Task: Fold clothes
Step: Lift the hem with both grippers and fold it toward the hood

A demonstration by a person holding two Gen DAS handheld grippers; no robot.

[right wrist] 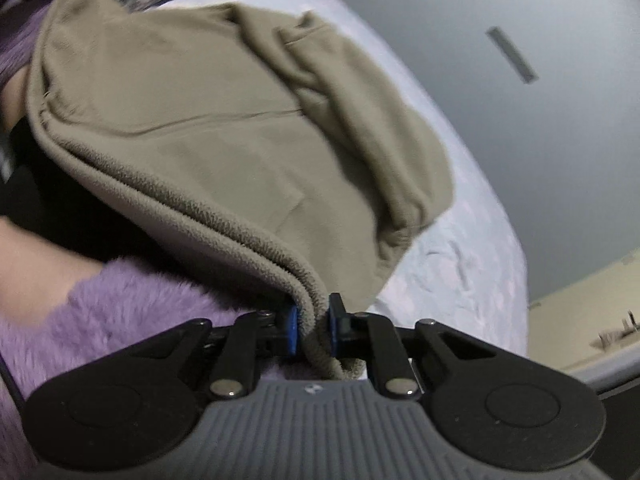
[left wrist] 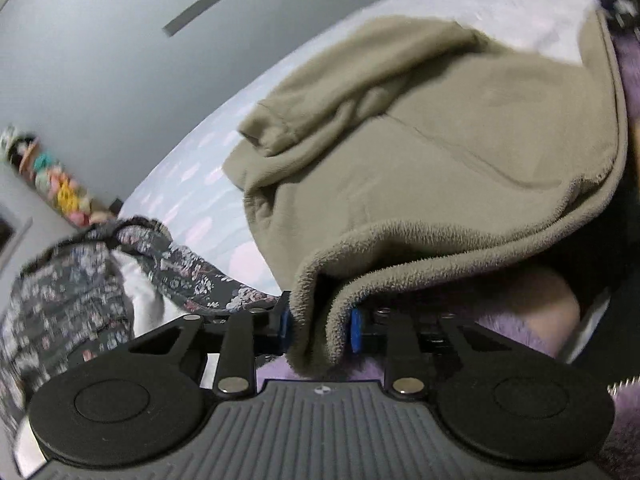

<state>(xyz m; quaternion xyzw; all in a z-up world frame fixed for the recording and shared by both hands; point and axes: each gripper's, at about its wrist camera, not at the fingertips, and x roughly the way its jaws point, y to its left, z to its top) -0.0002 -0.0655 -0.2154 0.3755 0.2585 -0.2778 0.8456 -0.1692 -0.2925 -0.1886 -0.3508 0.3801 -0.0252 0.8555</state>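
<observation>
My left gripper pinches the thick, fuzzy hem of one olive fleece garment; my right gripper clamps the same hem. The fleece drapes toward twelve o'clock over a pale, wrinkled bedsheet. One dark floral cloth lies at nine o'clock. My purple sleeve is fluffy.

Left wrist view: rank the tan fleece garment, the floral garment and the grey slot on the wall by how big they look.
1. Tan fleece garment, filling most of the frame, though it hangs close to the camera.
2. Floral garment, at the left edge, partly cut off.
3. Grey slot, smallest, but farthest away.
</observation>
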